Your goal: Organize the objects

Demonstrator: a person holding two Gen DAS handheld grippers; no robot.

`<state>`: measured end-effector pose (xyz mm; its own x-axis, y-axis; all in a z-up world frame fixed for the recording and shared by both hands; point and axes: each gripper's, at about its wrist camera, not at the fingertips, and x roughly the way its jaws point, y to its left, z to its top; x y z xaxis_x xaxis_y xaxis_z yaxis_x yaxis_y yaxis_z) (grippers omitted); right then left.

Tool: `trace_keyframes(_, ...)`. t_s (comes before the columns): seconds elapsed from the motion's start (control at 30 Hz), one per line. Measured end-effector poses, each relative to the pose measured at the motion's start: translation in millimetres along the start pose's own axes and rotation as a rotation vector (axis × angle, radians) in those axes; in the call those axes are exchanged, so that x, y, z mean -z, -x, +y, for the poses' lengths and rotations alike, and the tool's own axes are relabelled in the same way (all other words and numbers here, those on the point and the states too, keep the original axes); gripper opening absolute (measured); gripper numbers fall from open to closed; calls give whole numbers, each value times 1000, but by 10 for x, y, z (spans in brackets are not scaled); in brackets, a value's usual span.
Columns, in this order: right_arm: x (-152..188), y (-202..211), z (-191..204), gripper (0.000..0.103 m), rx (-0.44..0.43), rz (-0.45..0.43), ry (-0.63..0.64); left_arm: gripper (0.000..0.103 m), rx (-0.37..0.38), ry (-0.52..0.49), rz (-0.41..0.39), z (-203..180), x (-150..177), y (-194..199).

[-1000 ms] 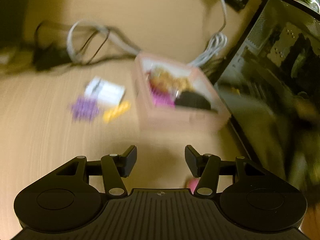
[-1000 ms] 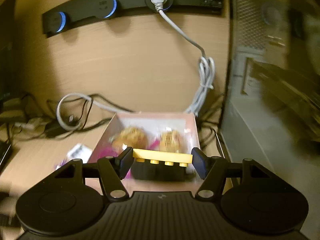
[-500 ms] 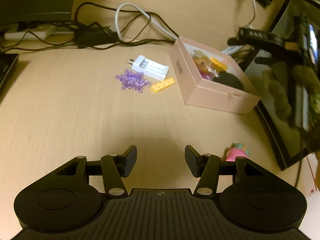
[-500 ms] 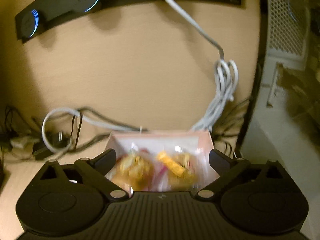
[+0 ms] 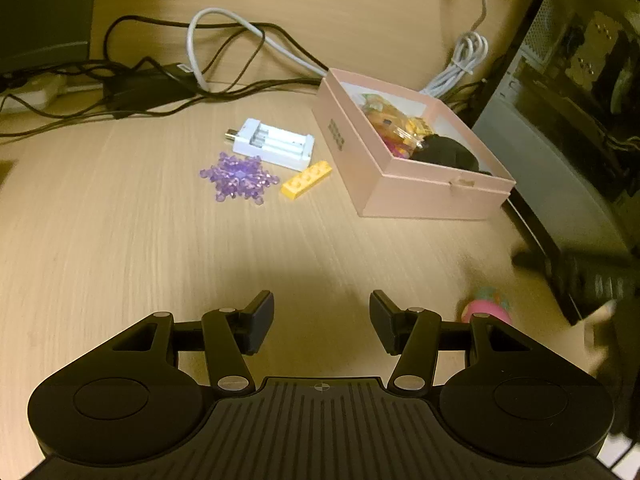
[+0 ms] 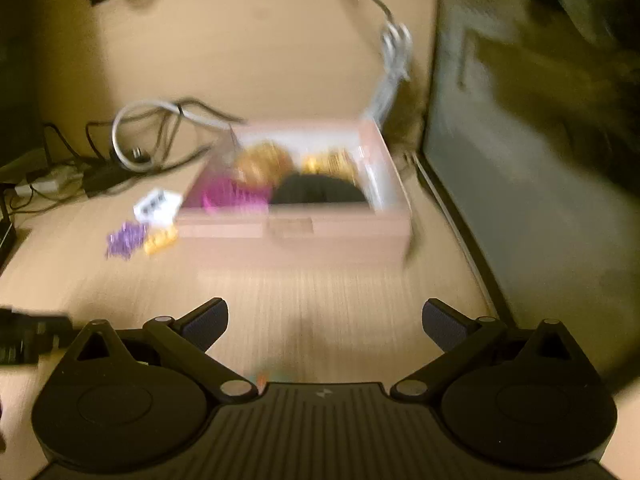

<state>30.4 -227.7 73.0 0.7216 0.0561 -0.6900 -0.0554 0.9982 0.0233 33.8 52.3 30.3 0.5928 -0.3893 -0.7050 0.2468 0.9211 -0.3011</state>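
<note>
Since one second ago the right gripper [image 6: 324,320] has let go of the yellow brick it pinched over the pink box [image 6: 296,232] and has drawn back: its jaws now stand spread wide and empty, with the box at mid-frame rather than directly under the fingers. The right wrist view is motion-blurred, so detail inside the box is uncertain; wrapped sweets, a magenta item and a dark rounded object can be made out.

The left gripper [image 5: 322,322] hovers over bare desk [image 5: 120,248] at lower centre, jaws parted and holding nothing. In the left wrist view the pink box [image 5: 420,196] sits right of centre. Just left of it lie a yellow brick [image 5: 306,179], a purple snowflake ornament [image 5: 239,176] and a white battery charger [image 5: 274,144], close together, the brick nearly touching the charger. A pink toy [image 5: 486,312] lies at lower right, partly hidden behind the left gripper's right finger.

The step in hand appears to be the next pick. The pink toy is nearest the right gripper; the cluster suits the left. To do it well, approach the brick across its short sides, descending squarely so neighbours are not nudged. The flat snowflake will likely need a low, edge-on pinch.
</note>
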Motion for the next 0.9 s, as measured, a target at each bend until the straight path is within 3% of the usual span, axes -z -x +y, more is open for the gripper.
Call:
trace_keyframes(0.23, 386, 143, -26, 103, 18, 74, -72, 57, 39, 54, -34, 144, -41, -26)
trace_keyframes(0.47, 566, 11, -265, 103, -50, 173, -291, 57, 83, 43, -46, 163, -41, -10)
trace_keyframes(0.53, 597, 5, -299, 103, -58, 156, -326, 57, 84, 51, -46, 190, -45, -21)
trace_keyframes(0.73, 574, -27, -214, 103, -43, 166, -280, 57, 58, 50, -57, 264, -188, -66)
trace_keyframes(0.9, 586, -14, -193, 103, -46, 167, -229, 57, 42, 28, -89, 336, -527, -194)
